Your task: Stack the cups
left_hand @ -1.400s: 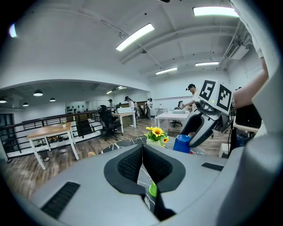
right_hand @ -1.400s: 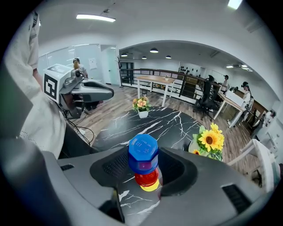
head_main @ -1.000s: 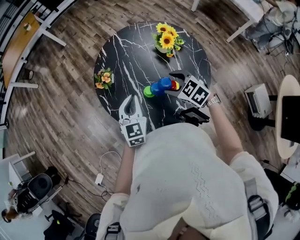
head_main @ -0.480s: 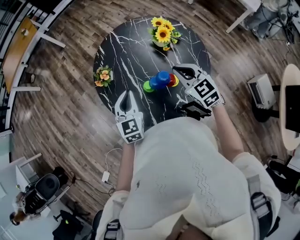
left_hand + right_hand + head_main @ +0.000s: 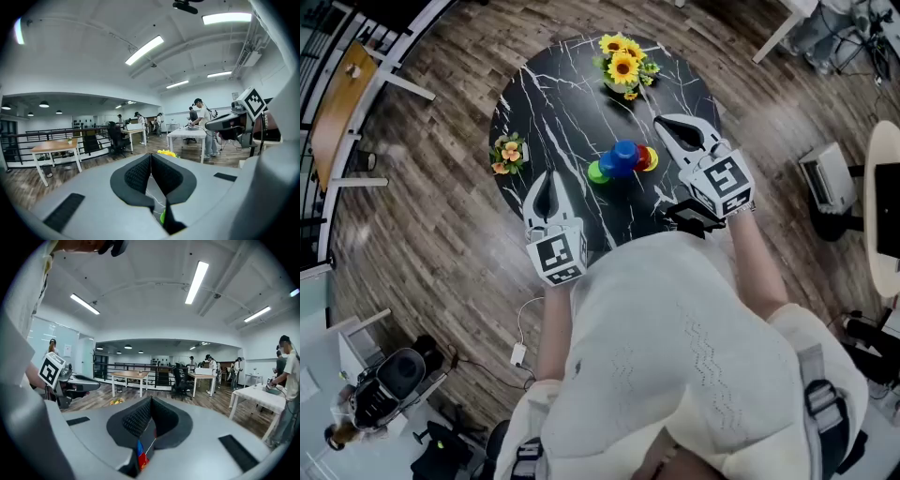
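A cluster of cups stands near the middle of the round black marble table (image 5: 562, 103). The blue cup (image 5: 625, 157) is on top, the green cup (image 5: 597, 172) shows at its left, and the red and yellow cups (image 5: 648, 159) show at its right. My right gripper (image 5: 666, 124) hovers just right of the cups, shut and empty. A sliver of red cup (image 5: 142, 457) shows below its closed jaws (image 5: 151, 401). My left gripper (image 5: 546, 180) is left of the cups, also shut (image 5: 150, 157) with nothing held. A bit of green cup (image 5: 162, 217) shows beneath it.
A sunflower bouquet (image 5: 623, 66) stands at the table's far edge and a small flower pot (image 5: 508, 153) at its left edge. Wooden floor surrounds the table. White desks, chairs and people are in the room behind.
My right gripper stood open around the cups, then drew back to the right and away and shut with nothing in it. The cups stayed put. The left gripper barely shifted.
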A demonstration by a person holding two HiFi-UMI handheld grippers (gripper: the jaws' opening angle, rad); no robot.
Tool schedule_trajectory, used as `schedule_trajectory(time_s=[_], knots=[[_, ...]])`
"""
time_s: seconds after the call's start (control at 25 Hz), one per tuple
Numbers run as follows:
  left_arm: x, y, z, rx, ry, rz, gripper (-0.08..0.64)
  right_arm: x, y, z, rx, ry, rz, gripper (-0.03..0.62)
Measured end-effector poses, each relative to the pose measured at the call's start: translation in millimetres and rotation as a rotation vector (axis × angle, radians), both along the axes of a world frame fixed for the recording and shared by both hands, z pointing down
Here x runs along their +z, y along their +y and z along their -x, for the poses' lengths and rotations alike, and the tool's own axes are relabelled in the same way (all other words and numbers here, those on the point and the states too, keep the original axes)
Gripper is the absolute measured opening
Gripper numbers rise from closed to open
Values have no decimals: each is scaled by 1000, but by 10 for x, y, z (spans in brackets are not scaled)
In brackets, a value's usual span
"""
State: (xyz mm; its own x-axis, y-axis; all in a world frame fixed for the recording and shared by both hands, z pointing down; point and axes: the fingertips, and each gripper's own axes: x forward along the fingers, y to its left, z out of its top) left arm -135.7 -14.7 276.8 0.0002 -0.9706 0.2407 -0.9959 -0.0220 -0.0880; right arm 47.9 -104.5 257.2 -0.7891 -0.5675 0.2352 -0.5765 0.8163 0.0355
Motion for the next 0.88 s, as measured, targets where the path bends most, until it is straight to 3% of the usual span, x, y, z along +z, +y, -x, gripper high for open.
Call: schedule_trajectory(time_s=[0.4, 0.88], knots=[[-1020, -13, 31, -34, -13, -193, 23, -890, -12, -190, 40, -107, -126, 8], [-1020, 94, -32, -45, -14, -179, 23, -986, 99, -243, 32, -131, -124, 8]])
